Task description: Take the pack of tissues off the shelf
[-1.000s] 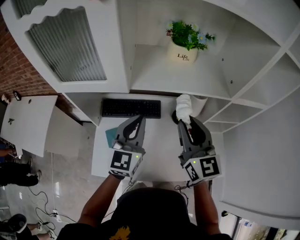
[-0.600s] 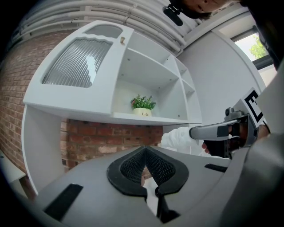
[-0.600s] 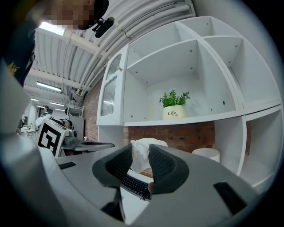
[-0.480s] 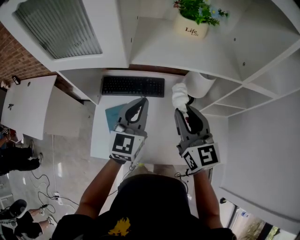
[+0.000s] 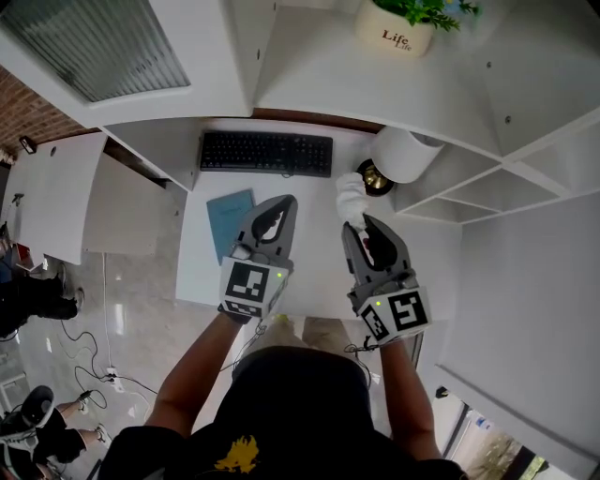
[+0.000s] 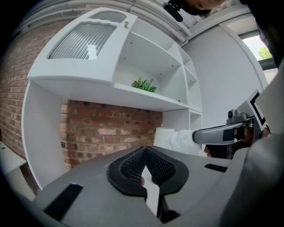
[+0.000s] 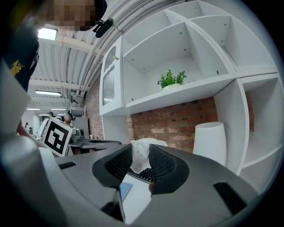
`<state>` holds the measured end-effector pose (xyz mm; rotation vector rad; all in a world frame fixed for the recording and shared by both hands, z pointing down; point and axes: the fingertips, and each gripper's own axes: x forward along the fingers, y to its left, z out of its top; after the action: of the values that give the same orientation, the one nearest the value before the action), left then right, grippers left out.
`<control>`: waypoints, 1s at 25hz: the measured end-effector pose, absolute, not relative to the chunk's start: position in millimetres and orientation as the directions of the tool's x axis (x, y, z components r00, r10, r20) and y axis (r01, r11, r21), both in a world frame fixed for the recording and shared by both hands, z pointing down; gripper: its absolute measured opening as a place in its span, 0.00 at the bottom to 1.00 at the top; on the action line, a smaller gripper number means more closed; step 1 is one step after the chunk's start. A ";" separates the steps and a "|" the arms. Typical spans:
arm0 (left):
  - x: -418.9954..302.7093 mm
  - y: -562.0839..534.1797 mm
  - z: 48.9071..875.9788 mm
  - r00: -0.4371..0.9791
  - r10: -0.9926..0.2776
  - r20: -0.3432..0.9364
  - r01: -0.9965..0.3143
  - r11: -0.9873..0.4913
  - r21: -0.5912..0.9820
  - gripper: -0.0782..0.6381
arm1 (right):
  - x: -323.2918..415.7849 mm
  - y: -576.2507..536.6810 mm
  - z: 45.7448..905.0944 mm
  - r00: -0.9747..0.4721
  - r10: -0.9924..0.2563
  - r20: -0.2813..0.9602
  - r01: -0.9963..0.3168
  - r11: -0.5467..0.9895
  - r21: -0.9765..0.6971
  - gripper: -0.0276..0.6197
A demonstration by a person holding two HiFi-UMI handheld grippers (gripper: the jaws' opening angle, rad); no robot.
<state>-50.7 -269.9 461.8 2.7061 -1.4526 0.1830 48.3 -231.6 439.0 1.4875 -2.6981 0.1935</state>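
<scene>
The pack of tissues [image 5: 352,197] sits clamped between the fingers of the right gripper [image 5: 361,228], which close narrowly on its near end, the pads pressing its sides in the right gripper view. It is off the shelf [image 5: 309,89] and held in the air above the table [image 5: 314,258], in front of the shelf's lowest board. Its long axis runs along the line of the fingers: seen from the head view, the free end sticks out past the fingertips and points away from the person toward the back of the table, leaning slightly to the person's left. The pack looks white, soft and wrinkled, with a rounded, bulging far end and a pinched waist where the fingers hold it. Just beyond and to the right of its tip stands a white cylinder [image 5: 403,153], close to it, though whether they touch cannot be told. A black keyboard [image 5: 266,153] lies at the back of the table to the left, and a blue booklet [image 5: 230,217] lies flat beside the left gripper [image 5: 284,202]. The left gripper's fingers are closed together at their tips with nothing between them. A potted plant [image 5: 398,28] stands on the shelf above.
</scene>
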 end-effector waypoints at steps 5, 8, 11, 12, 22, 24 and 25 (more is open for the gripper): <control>-49.5 -268.0 493.5 0.539 -0.822 0.184 -0.838 -0.546 0.014 0.12 | 50.1 -228.5 470.9 -0.531 -0.833 0.153 -0.847 0.521 -0.103 0.23; -53.9 -269.4 509.0 0.528 -0.827 0.194 -0.845 -0.534 0.023 0.12 | 44.2 -227.6 486.9 -0.540 -0.826 0.162 -0.842 0.531 -0.095 0.23; -56.2 -269.7 523.5 0.515 -0.833 0.203 -0.855 -0.517 0.047 0.12 | 39.6 -224.6 502.8 -0.555 -0.811 0.185 -0.832 0.547 -0.094 0.23; -56.1 -269.7 528.1 0.510 -0.834 0.209 -0.857 -0.512 0.050 0.12 | 38.8 -223.7 508.1 -0.559 -0.806 0.194 -0.829 0.551 -0.095 0.23; -53.9 -263.6 576.1 0.484 -0.833 0.270 -0.872 -0.485 0.068 0.12 | 39.9 -221.0 559.7 -0.571 -0.779 0.259 -0.820 0.556 -0.134 0.23; -53.3 -261.7 588.5 0.480 -0.827 0.294 -0.873 -0.485 0.062 0.12 | 42.4 -218.8 571.3 -0.569 -0.774 0.280 -0.821 0.552 -0.143 0.23; -52.7 -260.6 594.6 0.480 -0.822 0.307 -0.872 -0.486 0.062 0.12 | 43.8 -217.3 577.3 -0.567 -0.770 0.292 -0.822 0.550 -0.148 0.23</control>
<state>-52.7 -260.6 594.6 2.5157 -1.4621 0.3497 43.8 -217.3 577.3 1.3478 -2.5915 0.3986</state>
